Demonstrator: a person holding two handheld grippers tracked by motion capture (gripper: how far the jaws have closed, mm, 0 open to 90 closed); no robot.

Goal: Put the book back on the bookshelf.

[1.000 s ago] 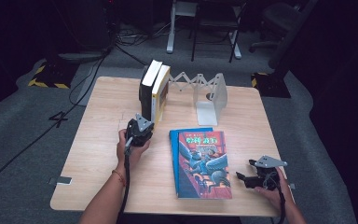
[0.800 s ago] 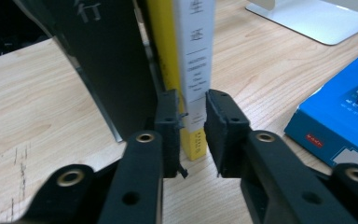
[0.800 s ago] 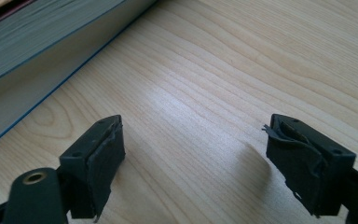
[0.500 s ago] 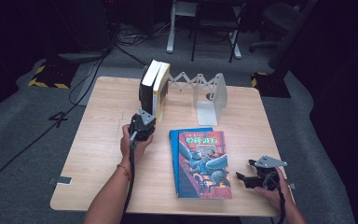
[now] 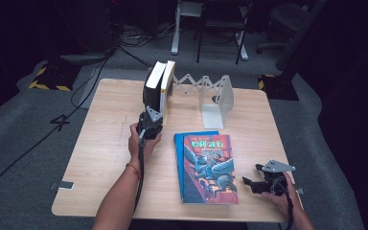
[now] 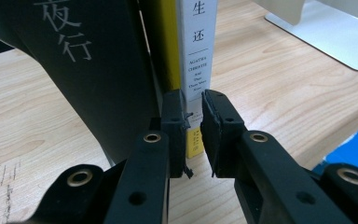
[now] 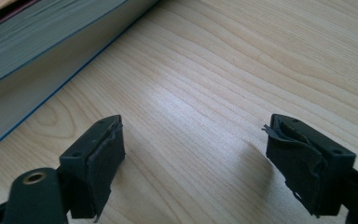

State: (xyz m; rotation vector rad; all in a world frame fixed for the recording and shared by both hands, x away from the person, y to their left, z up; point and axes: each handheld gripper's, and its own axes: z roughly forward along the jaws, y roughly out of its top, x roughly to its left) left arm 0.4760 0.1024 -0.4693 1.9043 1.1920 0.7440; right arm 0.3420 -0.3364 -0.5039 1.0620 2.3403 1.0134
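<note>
Right gripper (image 5: 253, 183) rests on table (image 5: 105, 143) at near right edge, jaws spread wide on bare wood, just right of flat blue book (image 5: 206, 167); its cover cut off in right gripper view. Left gripper (image 6: 193, 133) clamps white book's (image 6: 196, 51) spine foot; black book (image 6: 93, 70) beside it hides the yellow cover between; white bookend (image 5: 215, 100) beyond.

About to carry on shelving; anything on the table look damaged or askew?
Yes: the pads on the right hand-held gripper look torn and peeling. The left hand-held gripper pinches the white-spined book low on its spine. The blue book lies flat.
</note>
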